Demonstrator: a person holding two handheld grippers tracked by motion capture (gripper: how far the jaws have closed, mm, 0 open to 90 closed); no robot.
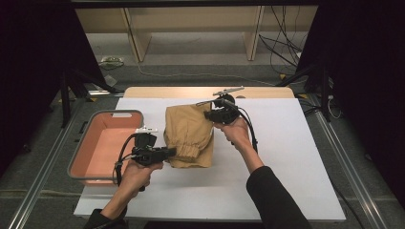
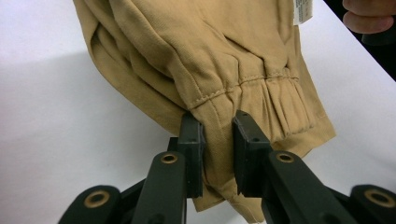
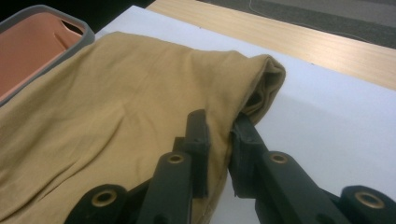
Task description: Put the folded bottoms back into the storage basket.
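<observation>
Both grippers, left (image 1: 168,152) and right (image 1: 210,116), pinch a folded tan garment (image 1: 188,136) at its edges; soft, light cloth, likely to sag.

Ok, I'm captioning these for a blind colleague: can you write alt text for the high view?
A person's two hand-held grippers pinch a folded tan garment on a white table: the left gripper at its near gathered cuff, the right gripper at its far right corner. A salmon-coloured bin with a grey rim sits to the garment's left.
</observation>
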